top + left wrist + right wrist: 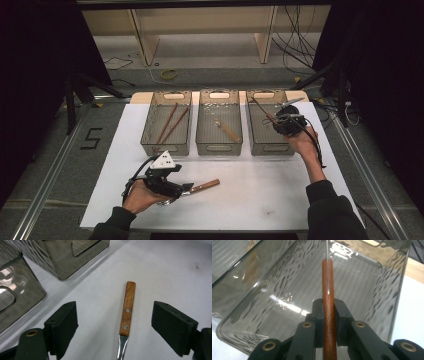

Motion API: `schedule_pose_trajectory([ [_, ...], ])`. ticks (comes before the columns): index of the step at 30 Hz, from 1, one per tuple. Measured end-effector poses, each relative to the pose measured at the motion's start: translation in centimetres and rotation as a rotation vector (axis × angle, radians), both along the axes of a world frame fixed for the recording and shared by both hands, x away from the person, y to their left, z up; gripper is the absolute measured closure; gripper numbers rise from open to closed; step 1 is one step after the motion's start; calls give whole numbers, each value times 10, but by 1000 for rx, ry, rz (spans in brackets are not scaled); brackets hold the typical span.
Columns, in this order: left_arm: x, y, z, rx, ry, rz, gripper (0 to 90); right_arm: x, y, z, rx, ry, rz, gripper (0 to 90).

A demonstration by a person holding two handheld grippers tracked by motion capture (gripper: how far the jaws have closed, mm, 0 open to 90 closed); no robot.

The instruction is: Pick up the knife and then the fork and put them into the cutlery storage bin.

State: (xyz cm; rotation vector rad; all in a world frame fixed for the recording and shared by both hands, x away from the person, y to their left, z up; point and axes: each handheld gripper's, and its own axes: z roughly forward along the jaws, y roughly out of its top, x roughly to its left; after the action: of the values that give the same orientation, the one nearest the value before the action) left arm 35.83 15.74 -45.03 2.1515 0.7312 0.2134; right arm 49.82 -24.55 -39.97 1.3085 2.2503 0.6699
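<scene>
Taped "5" (91, 138) on floor left of white table (260, 195).

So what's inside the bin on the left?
Two long brown sticks, likely chopsticks, lie slanted inside the left bin. The bin's smoky walls partly hide its floor near the front, so anything tiny there can't be seen.

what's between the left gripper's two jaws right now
In the left gripper view, the wooden-handled knife lies flat on the white table between the open left gripper, touching neither jaw.

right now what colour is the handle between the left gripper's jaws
Orange-brown wood handle with two silver rivets, clearest in the left gripper view.
</scene>
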Motion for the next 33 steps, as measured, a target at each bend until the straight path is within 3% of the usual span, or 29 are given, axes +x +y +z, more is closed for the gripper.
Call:
schedule_pose_trajectory([
  [4,-1,-1,0,1,-3,-5,202,4,4,-4,1,13,-2,804],
  [7,-1,0,0,2,-3,-5,203,4,6,-4,47,20,3,707],
  [19,-1,0,1,8,-6,1,202,-7,4,5,111,0,23,494],
  [27,0,0,1,11,1,8,198,-31,8,16,199,-27,118,396],
  [33,1,-3,0,46,25,-5,203,-58,19,20,206,-31,228,365],
])
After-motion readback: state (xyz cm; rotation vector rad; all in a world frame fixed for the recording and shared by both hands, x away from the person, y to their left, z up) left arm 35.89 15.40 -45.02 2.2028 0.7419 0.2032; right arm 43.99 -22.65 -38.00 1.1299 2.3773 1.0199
